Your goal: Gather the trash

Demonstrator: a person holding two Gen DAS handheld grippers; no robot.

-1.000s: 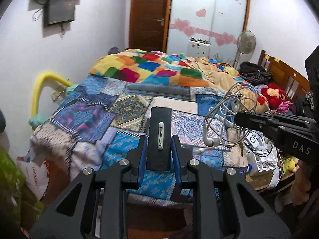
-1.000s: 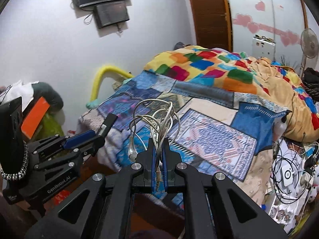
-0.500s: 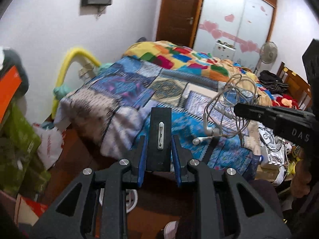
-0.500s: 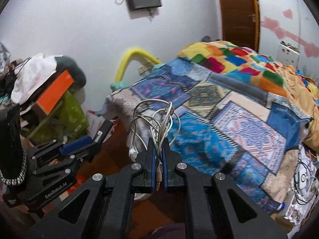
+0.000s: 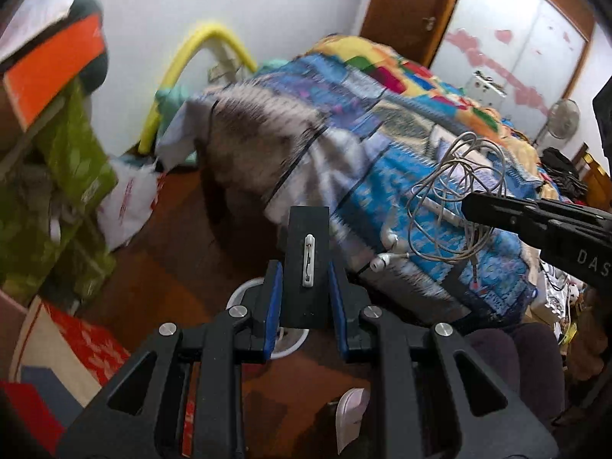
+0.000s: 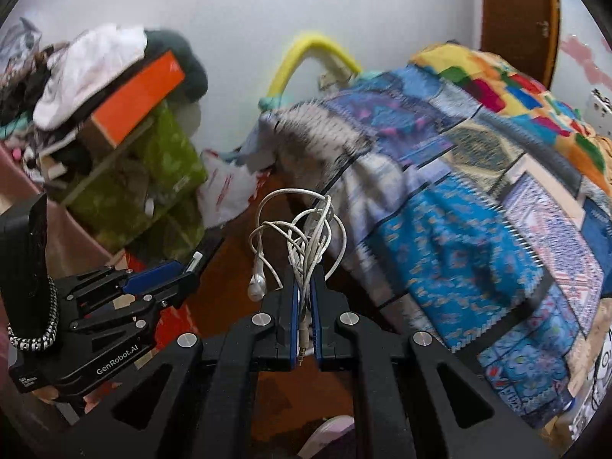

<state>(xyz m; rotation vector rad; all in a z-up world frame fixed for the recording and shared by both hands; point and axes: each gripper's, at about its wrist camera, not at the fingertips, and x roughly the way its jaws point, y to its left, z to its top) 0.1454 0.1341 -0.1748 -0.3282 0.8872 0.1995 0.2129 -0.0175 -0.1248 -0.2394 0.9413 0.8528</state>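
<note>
White tangled earphone cable (image 6: 302, 237): pinched between the pressed-together jaws of the right hand-held gripper (image 6: 302, 302), loops rising beyond the tips. Black flat block (image 5: 308, 267): clamped in left hand-held gripper (image 5: 306, 287), near the bed (image 5: 401, 160).

Flat black rectangular piece (image 5: 308, 264) with a small white clip on its face, upright, clamped between the blue pads of the left tool (image 5: 306, 281). Tangled white earphone cable (image 6: 302, 237), loops standing up, earbud dangling left, pinched in the right tool (image 6: 302, 298).
</note>
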